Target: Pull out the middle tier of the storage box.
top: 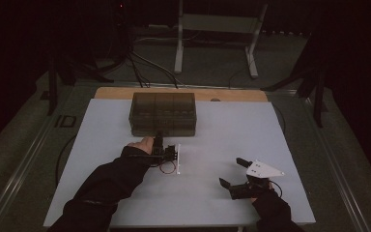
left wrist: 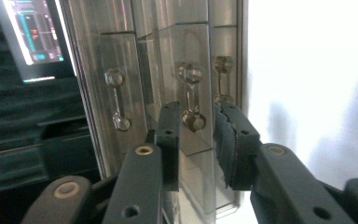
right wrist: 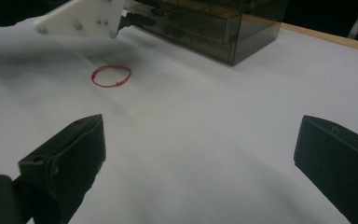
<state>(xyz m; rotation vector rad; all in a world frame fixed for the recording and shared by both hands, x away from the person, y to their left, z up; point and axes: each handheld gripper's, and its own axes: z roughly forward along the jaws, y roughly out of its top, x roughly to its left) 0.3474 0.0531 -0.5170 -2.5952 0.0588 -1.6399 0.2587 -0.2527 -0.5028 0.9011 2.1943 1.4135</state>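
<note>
left gripper (top: 160, 139): in the high view it reaches forward from the person's left hand (top: 142, 144), its tip at the front face of the drawer box. in its own view (left wrist: 195, 135) the two black jaws stand narrow, one on each side of a clear bar handle; whether the pads actually press the handle i cannot tell.
drawer handle (left wrist: 192, 100): a clear bar with a knob at each end, sitting between the left gripper's jaws (the view is turned on its side, so the handle runs up and down there). two more handles of the same kind lie to either side of it, one (left wrist: 117, 99) beyond the left jaw and one (left wrist: 222, 79) beyond the right.
drawer box (top: 163, 113): smoky see-through plastic with several drawers, straight ahead of the left gripper and touching or nearly touching its tip; well ahead and to the left of the right gripper.
red rubber band (right wrist: 111, 75): a thin loop lying flat on the white table, just behind and below the left gripper's white plate (right wrist: 81, 16); ahead and left of the right gripper.
white table (top: 222, 140): bare surface under both grippers.
right gripper (right wrist: 200, 154): jaws wide apart with nothing between them but table, held low near the person's side (top: 234, 172).
</note>
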